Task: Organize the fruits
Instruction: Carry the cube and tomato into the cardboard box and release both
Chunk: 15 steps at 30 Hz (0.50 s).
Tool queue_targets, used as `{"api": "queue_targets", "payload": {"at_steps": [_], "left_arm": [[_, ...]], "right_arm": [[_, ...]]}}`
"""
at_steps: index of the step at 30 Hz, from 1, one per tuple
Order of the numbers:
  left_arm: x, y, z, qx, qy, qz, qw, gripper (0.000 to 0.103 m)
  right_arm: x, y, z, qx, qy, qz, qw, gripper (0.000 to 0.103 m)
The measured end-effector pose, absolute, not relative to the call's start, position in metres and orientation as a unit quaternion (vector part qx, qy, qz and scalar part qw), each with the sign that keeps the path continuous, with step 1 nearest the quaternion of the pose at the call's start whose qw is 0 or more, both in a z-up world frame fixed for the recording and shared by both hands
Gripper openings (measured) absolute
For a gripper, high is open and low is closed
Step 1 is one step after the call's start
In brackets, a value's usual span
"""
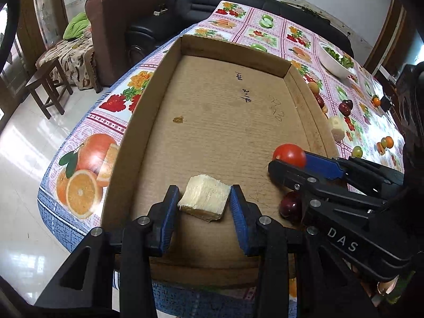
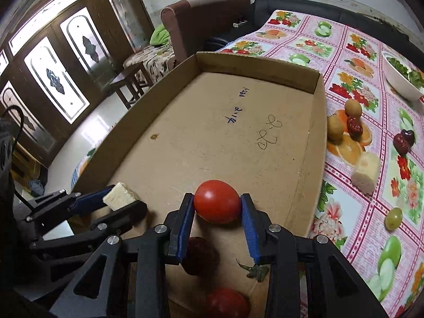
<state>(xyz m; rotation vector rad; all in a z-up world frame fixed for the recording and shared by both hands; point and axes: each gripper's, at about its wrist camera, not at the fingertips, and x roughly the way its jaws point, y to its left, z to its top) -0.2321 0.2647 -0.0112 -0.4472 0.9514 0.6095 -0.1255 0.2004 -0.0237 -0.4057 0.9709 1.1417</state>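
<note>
**Both grippers over the box, each with a piece in its jaws**

Left wrist view: the left gripper [image 1: 204, 198] has its blue pads clamped on a pale yellow fruit chunk [image 1: 205, 198], just above the floor of the cardboard box [image 1: 148, 100]. To the right the right gripper [image 1: 288, 159] carries a red tomato [image 1: 290, 155]. A dark red fruit [image 1: 290, 206] already lies in the box beneath it.

Right wrist view: the tomato [image 2: 217, 201] sits pinched between the right gripper's pads, low over the box near its right wall [image 2: 316, 159]. Under the jaws lie the dark fruit, a loose green stem [image 2: 255, 269] and another red fruit [image 2: 228, 302].

Plenty left, by the look of it: out on the tablecloth [image 2: 357, 53] wait two brownish fruits [image 2: 335, 127], red dates [image 2: 355, 126], a second pale chunk [image 2: 367, 172] and a green grape [image 2: 394, 218].
</note>
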Motion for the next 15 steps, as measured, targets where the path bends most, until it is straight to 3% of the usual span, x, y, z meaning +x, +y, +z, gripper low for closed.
{"api": "queue_targets", "payload": {"at_steps": [6,10,15], "left_arm": [[-0.237,0.266,-0.007,-0.220,0.444,0.283,0.821,0.039],[-0.239,0.262,0.003,-0.221,0.434,0.283,0.826,0.045],[-0.238,0.253,0.015,-0.220,0.422,0.279,0.834,0.045]], "right_arm": [[-0.126,0.199,-0.021,-0.187,0.432,0.517,0.715,0.039],[-0.122,0.188,-0.012,-0.173,0.427,0.519,0.720,0.047],[-0.113,0.166,0.002,-0.141,0.423,0.518,0.730,0.047]]}}
